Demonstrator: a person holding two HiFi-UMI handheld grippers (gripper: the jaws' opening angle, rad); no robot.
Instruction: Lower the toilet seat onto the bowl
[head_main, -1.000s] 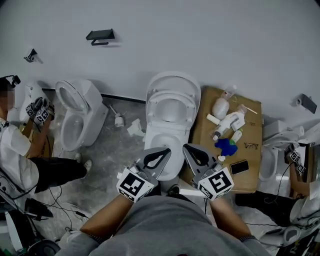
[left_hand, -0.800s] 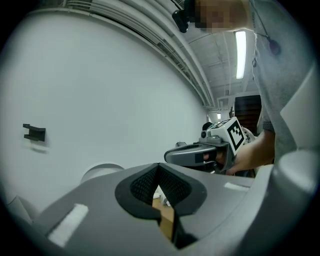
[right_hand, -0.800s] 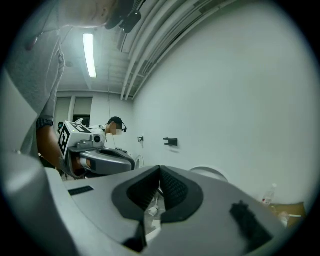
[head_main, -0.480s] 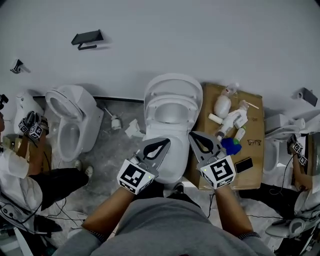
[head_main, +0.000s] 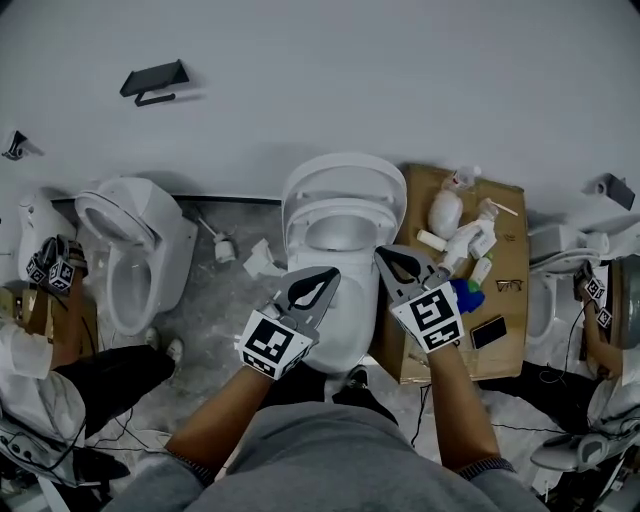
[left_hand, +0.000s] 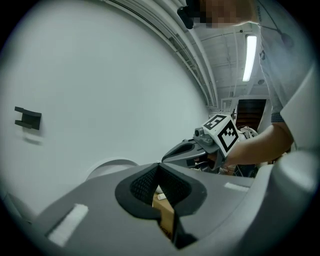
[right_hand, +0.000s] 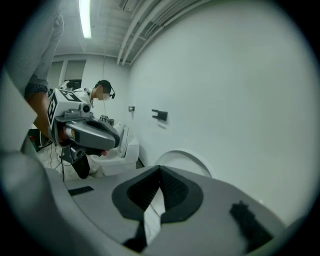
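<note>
While the bowl (head_main: 355, 320) lies uncovered, its toilet seat (head_main: 345, 200) upright behind it near the wall (head_main: 400, 80), the lowering is all yet to do. Your left hand-held gripper (head_main: 328, 277) and right hand-held gripper (head_main: 388, 258) hover over the bowl's front, both closed and empty.

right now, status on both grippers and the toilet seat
Left gripper shut, empty. Right gripper shut, empty. Toilet seat up, neither gripper on it yet. Nothing in its way.
</note>
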